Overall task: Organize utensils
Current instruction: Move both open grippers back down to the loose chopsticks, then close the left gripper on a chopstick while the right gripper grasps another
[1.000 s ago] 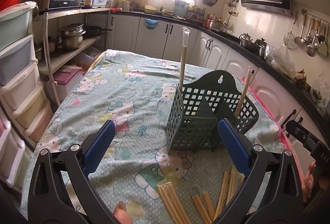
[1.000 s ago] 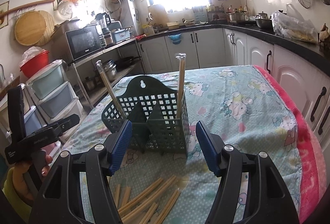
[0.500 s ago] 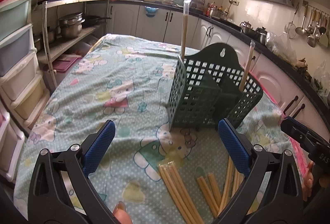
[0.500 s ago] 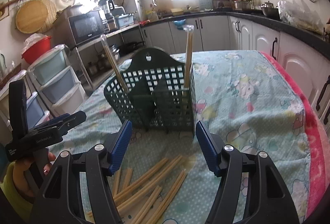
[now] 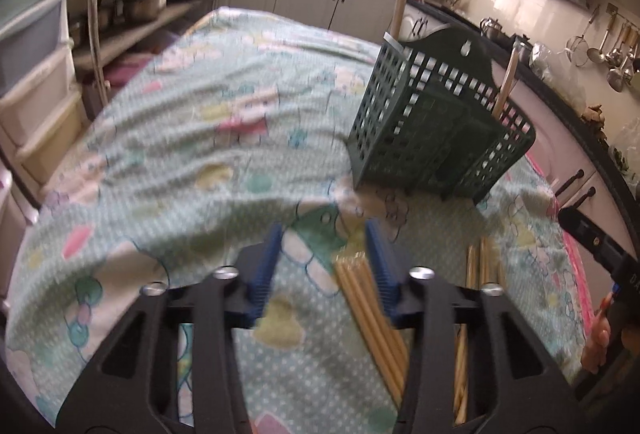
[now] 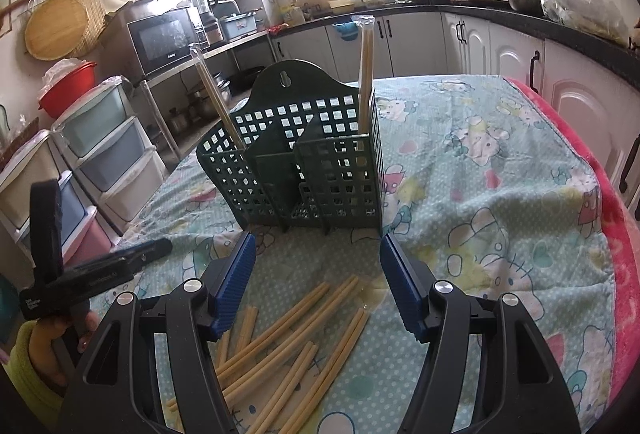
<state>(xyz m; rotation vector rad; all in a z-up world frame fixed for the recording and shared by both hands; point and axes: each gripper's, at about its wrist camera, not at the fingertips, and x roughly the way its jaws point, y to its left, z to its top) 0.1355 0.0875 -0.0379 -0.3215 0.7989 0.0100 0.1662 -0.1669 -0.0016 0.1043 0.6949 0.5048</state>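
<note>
A dark green slotted utensil basket [image 5: 420,138] [image 6: 304,170] stands on the patterned tablecloth with two wrapped chopstick pairs [image 6: 366,74] [image 6: 216,102] upright in it. Several loose chopsticks [image 6: 288,334] lie on the cloth in front of it. My left gripper [image 5: 323,234] hangs low over a wrapped chopstick bundle [image 5: 368,306]. Its jaws are closing, and the bundle lies between them against the right pad, with the left pad clear of it. My right gripper [image 6: 318,240] is open above the loose chopsticks and holds nothing.
The tablecloth [image 6: 500,194] covers the table, with a red edge [image 6: 616,234] on the right. Stacked plastic drawers [image 6: 100,154] and a shelf with a microwave [image 6: 164,38] stand to the left. Kitchen cabinets [image 6: 460,42] run behind. A hand holds the left gripper's body [image 6: 100,268].
My left gripper has dropped toward the cloth and its jaws have narrowed from wide open around the chopstick bundle. The right gripper has sunk a little, with its jaws unchanged.
</note>
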